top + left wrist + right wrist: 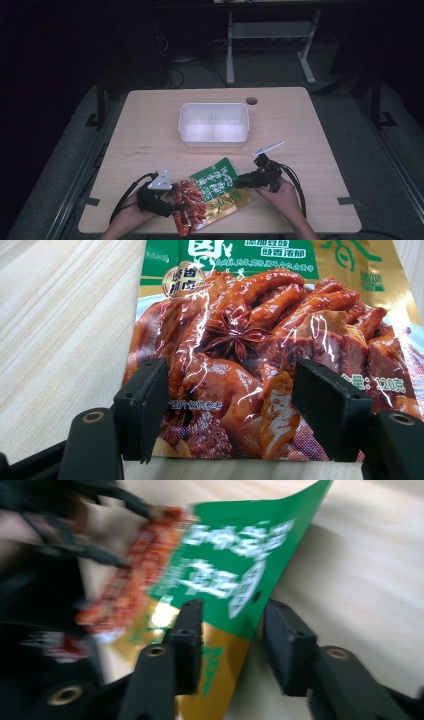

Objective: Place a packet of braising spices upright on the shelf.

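Food pouch (pixel 210 195) flat on table (pixel 150 130), left gripper (pixel 172 204) jaws wide astride its lower end, right gripper (pixel 239 183) half-open, straddling its top edge, not yet pinching.

A: Room?
B: Dark all round me. I'm at a light wooden table (pixel 150 120) with a round cable hole (pixel 251 100) at its far edge.
A: Floor?
B: Grey carpet (pixel 370 150). A white desk frame (pixel 270 45) stands beyond, black cables (pixel 175 75) on the floor near it.
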`<state>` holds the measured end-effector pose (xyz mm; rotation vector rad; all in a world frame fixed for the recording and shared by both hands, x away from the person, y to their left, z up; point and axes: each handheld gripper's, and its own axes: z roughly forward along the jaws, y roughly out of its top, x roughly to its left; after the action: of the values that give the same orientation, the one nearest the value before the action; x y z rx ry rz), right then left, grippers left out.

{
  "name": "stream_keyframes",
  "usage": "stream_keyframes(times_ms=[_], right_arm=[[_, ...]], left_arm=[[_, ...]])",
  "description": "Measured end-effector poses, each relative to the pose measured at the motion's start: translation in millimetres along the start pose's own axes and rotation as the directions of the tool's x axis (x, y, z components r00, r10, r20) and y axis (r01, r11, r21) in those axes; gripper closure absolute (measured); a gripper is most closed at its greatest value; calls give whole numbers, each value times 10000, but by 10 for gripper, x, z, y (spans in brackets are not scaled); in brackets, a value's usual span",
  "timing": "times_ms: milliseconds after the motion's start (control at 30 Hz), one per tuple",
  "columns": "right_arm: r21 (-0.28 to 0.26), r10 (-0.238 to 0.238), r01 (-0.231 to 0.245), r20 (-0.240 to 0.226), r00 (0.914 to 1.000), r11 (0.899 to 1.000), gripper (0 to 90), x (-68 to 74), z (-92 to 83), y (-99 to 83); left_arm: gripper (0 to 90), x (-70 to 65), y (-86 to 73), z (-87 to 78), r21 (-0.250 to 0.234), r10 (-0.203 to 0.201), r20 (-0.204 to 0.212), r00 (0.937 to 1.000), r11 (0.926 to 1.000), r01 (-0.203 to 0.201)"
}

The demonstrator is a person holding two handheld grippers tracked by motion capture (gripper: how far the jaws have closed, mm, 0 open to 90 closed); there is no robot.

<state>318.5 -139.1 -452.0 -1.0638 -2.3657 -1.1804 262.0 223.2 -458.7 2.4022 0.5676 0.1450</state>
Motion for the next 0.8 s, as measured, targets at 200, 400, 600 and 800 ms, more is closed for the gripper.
stream_keyframes(times_ms=[200, 400, 600, 800], right_arm=[[658, -39, 20, 289, 9996, 9978, 643, 43, 146, -7], [935, -127, 71, 597, 9981, 9956, 701, 62, 222, -1], [854, -137, 93, 507, 9986, 9963, 834, 92, 241, -4], [758, 77, -101, 316, 9995, 9971, 873, 87, 226, -2]], left_arm=[[305, -2, 2, 1, 9, 3, -28, 10000, 10000, -3], [304, -4, 4, 4, 2, 1, -20, 10000, 10000, -1], [304, -20, 18, -1, 108, 213, -146, 9997, 9997, -211], [305, -48, 24, -16, 168, 449, -280, 9986, 9989, -445]])
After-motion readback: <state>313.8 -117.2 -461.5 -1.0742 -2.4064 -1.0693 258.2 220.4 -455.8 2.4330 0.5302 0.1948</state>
